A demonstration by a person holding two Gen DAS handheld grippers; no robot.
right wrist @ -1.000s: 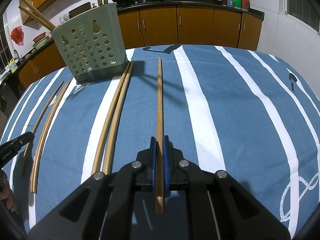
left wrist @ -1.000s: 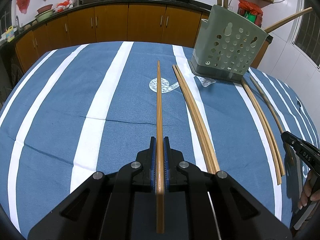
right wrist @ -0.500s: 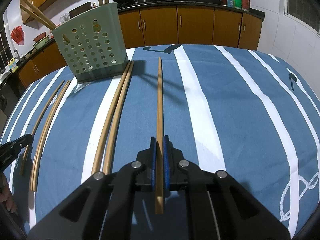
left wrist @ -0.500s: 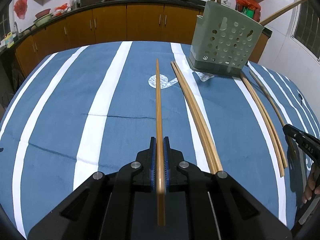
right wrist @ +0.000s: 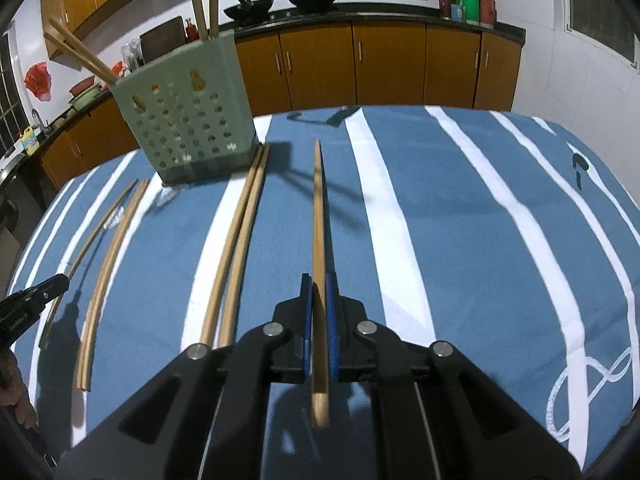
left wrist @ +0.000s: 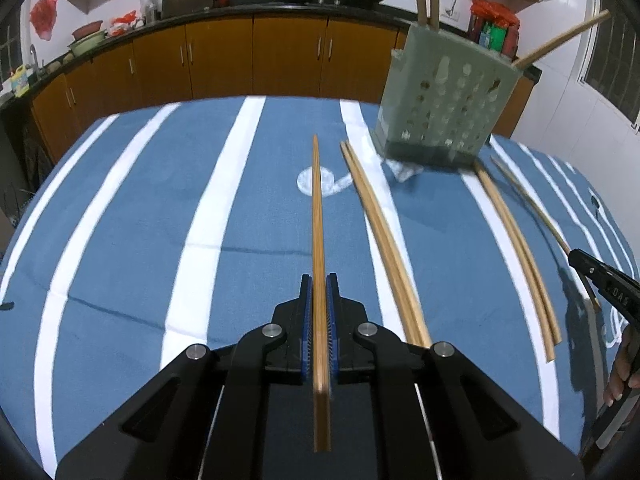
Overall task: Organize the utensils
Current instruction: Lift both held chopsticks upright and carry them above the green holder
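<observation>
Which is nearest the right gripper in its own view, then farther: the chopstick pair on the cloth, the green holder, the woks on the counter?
1. Chopstick pair, just left of the right gripper.
2. Green holder, upper left on the table.
3. Woks, back on the counter.

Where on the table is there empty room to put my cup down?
Left of the left gripper's chopstick, the striped cloth is bare. So is the cloth right of the right gripper's chopstick. Between them it is crowded: loose chopsticks and the green holder.
</observation>
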